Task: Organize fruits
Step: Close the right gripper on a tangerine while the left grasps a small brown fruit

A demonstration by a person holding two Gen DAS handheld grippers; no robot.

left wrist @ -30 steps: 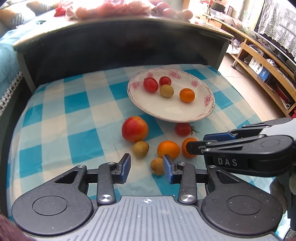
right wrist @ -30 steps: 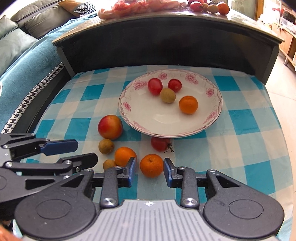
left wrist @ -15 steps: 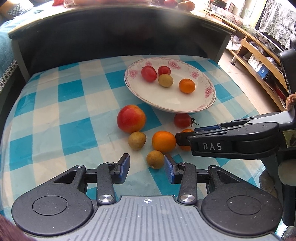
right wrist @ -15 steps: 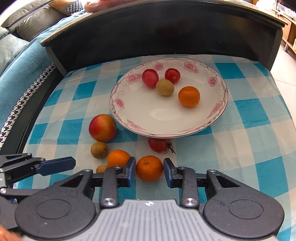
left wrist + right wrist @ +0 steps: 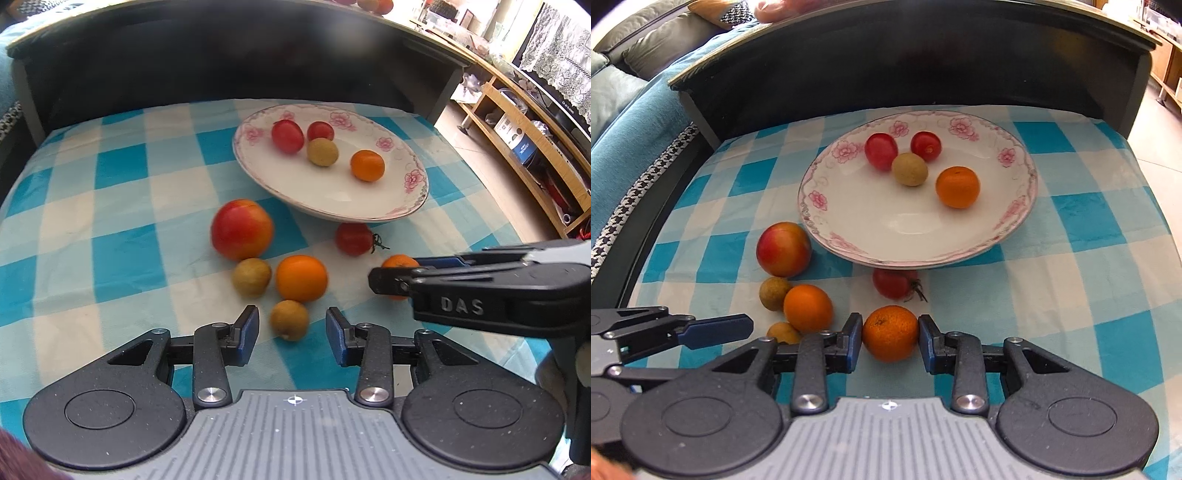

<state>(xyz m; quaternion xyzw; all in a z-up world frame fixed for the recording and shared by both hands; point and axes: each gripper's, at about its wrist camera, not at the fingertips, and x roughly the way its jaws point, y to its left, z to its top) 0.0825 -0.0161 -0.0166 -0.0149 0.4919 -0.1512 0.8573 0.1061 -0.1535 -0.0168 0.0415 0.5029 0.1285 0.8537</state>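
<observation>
The right gripper [image 5: 890, 341] is pinching 1 tangerine [image 5: 890, 332] on the cloth just in front of the plate [image 5: 1015, 218]; the left gripper [image 5: 291, 330] is sitting spread around 1 longan [image 5: 289, 319] without touching it, further from the plate.

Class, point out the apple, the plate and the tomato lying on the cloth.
apple [image 5: 242, 234], left wrist view, its front skin.
plate [image 5: 849, 245], right wrist view, its near rim.
tomato [image 5: 354, 239], left wrist view, its body.

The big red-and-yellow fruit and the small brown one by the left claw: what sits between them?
In the left wrist view, another small brown fruit and an orange lie side by side between the big red-and-yellow fruit and the small brown one.
</observation>
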